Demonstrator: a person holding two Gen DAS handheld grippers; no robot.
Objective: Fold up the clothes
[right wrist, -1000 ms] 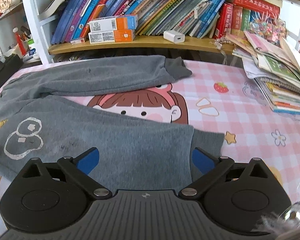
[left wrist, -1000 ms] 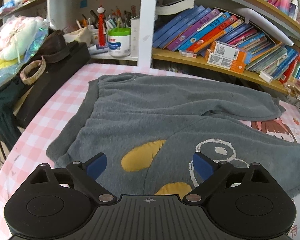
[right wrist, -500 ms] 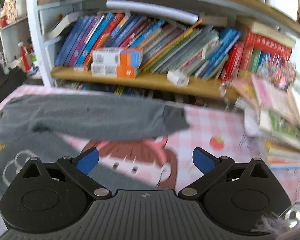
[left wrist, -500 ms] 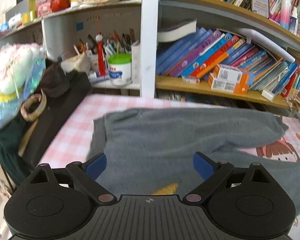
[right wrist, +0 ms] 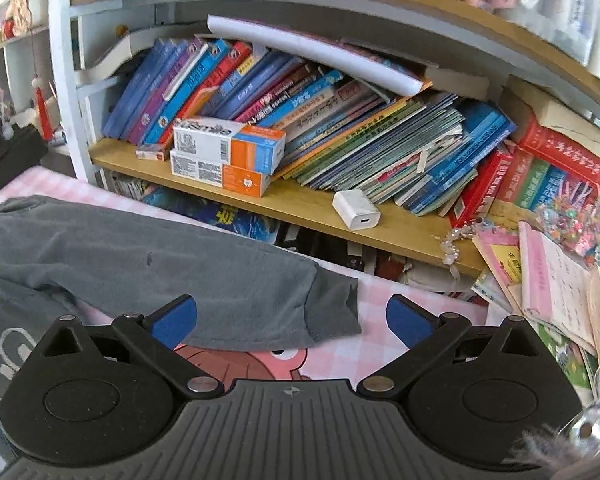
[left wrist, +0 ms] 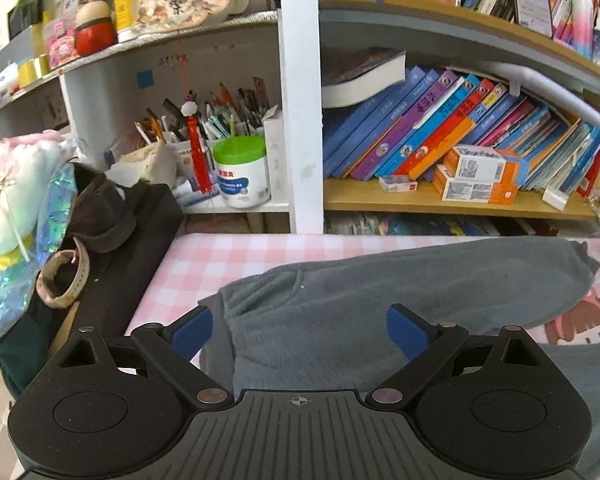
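Observation:
Grey fleece trousers point(left wrist: 380, 304) lie flat on the pink checked tablecloth point(left wrist: 220, 260), one leg stretched to the right. In the right wrist view the far leg point(right wrist: 160, 272) ends in a cuff point(right wrist: 332, 312) and a white printed ring point(right wrist: 4, 352) shows at the left edge. My left gripper point(left wrist: 300, 330) is open and empty, just over the waist end of the trousers. My right gripper point(right wrist: 292, 318) is open and empty, just over the cuff end of the far leg.
A bookshelf with leaning books point(left wrist: 440, 128) and orange-white boxes point(right wrist: 224, 156) runs along the table's far edge. A white charger point(right wrist: 356, 212) lies on the shelf. A black case point(left wrist: 132, 240) with clutter stands left. Stacked notebooks point(right wrist: 548, 280) lie right.
Both grippers have moved away from the near edge toward the far side of the trousers and tilted up; the left now faces the waist end, the right the far leg's cuff. Both stayed open.

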